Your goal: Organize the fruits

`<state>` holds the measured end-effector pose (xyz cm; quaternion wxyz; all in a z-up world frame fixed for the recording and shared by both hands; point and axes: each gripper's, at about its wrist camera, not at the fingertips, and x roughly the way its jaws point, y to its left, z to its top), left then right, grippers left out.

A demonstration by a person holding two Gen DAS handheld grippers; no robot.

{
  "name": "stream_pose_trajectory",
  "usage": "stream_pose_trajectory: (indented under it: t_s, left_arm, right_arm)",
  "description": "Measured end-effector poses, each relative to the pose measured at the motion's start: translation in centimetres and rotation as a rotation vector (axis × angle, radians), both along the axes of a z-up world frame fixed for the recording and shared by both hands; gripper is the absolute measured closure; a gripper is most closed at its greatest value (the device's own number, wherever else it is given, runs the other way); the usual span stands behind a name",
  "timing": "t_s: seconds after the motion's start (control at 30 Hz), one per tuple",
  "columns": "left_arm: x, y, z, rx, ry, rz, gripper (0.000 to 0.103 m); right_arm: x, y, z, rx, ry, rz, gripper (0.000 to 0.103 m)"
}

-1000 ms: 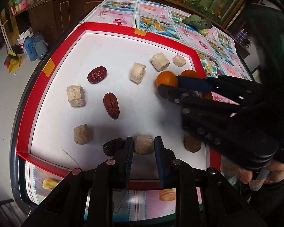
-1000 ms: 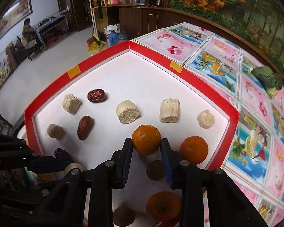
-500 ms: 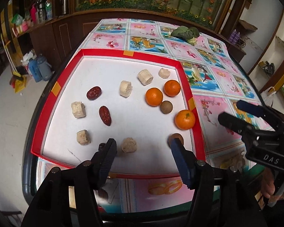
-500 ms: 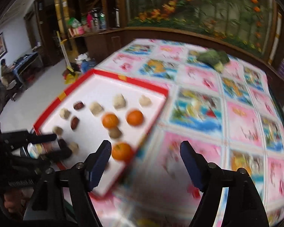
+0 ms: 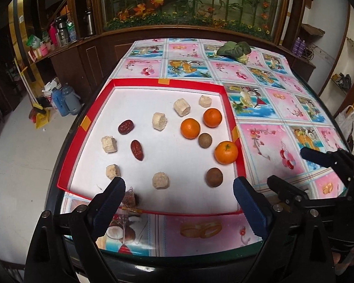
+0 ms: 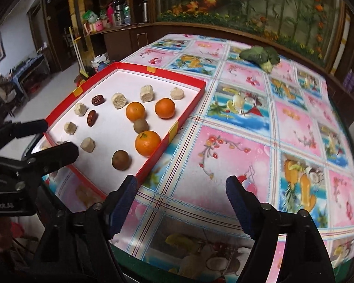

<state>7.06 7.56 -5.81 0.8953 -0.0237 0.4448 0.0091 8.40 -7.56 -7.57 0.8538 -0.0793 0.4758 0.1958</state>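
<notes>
Both claws hang above the near edge of the table with their jaws spread wide and nothing between them. The left claw [image 5: 179,202] looks straight down the red tray [image 5: 167,85]; the right claw [image 6: 181,202] sits off to the tray's right over the patterned cloth [image 6: 236,155], and its tips show in the left view at far right.

All the fruit lies loose on the tray's white floor. Ahead of the left claw and to its right, three oranges [image 5: 226,152] [image 5: 190,128] [image 5: 212,117] cluster by the tray's right wall, the nearest one just beside that wall. Two brown round fruits [image 5: 214,177] [image 5: 204,140] sit among them, one close ahead, one between the oranges. Further left lie two red dates [image 5: 136,150] [image 5: 126,126], and a dark one [image 5: 129,198] sits right by the left finger [image 5: 111,202], partly hidden. Pale cut chunks [image 5: 161,180] are scattered around, one nearly dead ahead.

By my reading, the oranges are firm, light and round, with a slightly slick peel: they would roll if nudged, so close across the widest part, squarely, with moderate force. The brown fruits look hard and smooth and may squirt out of a skewed pinch. Dates seem soft and wrinkled; take them across the short axis, gently. The chunks look dry, fibrous and crumbly at the edges; grip their flat sides. The orange by the wall leaves little finger room on that side, so approach along the wall
</notes>
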Motion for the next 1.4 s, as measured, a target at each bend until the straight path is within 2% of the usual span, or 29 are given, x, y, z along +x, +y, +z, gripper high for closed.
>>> stream_pose_trajectory:
  t_s: [0.57, 0.9, 1.4]
  left_arm:
    - [-0.8, 2.6, 0.4, 0.035, -0.001, 0.076, 0.005]
    - [-0.8, 4.7, 0.5, 0.011, 0.002, 0.120, 0.005]
    - [-0.4, 4.9, 1.0, 0.020, -0.001, 0.120, 0.004]
  right_arm:
    - [0.4, 2.3, 2.6, -0.039, -0.064, -0.018, 0.018]
    - [0.8, 4.5, 3.1, -0.066, -0.082, 0.004, 0.018]
    - [1.3, 5.1, 3.8, -0.067, -0.083, 0.001, 0.018]
